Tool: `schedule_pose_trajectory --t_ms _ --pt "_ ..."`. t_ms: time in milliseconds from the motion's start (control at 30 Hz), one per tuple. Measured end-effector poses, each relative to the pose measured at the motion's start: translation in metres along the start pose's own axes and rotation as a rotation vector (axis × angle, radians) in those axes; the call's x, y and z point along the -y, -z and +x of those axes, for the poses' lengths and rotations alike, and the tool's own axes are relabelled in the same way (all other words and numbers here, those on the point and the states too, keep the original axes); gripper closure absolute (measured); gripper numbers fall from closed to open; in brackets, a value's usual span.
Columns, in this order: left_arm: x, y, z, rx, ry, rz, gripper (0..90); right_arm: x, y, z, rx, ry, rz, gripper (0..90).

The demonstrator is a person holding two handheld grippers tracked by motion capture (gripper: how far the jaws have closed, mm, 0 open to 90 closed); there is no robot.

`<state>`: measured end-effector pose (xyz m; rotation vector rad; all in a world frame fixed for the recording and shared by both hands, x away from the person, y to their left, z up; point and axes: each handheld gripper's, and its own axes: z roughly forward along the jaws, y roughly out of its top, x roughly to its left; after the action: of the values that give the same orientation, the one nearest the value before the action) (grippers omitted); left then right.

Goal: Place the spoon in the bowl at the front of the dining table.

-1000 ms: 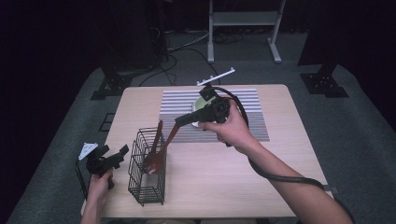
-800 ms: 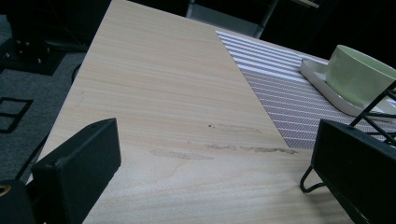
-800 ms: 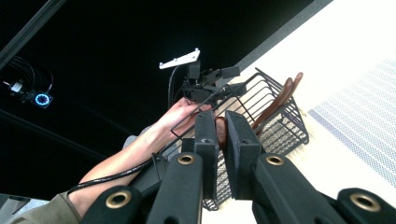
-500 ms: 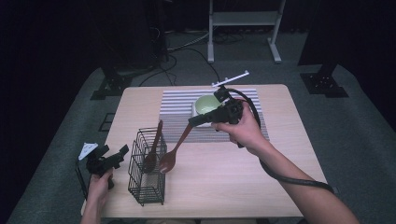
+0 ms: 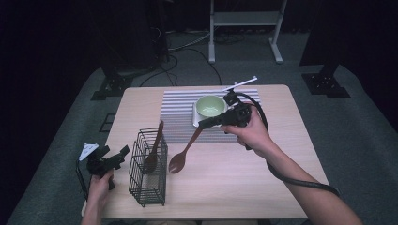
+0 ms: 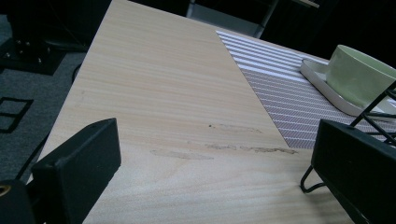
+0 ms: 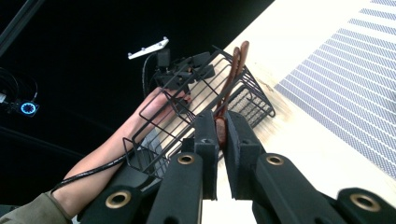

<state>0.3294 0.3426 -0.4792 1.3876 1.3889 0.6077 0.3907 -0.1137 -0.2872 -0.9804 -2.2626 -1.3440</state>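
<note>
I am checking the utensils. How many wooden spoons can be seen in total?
2. One spoon stands in the wire basket, handle up. The other spoon hangs tilted beside the basket, its handle clamped by the right gripper. The basket might hide more.

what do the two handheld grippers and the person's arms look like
Both tools are black. The right gripper has two blocky black jaws on arms fixed with brass-coloured rivets, and a thick black cable looping from it past the bare forearm. The left gripper has the same square black jaws, a pale three-cornered plate on top and a thin black cable. An olive sleeve edge shows at the left elbow in the right gripper view.
</note>
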Motion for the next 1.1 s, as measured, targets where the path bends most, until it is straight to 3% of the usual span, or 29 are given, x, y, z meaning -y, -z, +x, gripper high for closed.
schedule_pose_trajectory --t_ms 1100 --pt "0.0 0.0 0.0 -0.005 0.011 -0.008 0.5 0.029 0.014 -0.063 0.068 -0.122 0.012 83.5"
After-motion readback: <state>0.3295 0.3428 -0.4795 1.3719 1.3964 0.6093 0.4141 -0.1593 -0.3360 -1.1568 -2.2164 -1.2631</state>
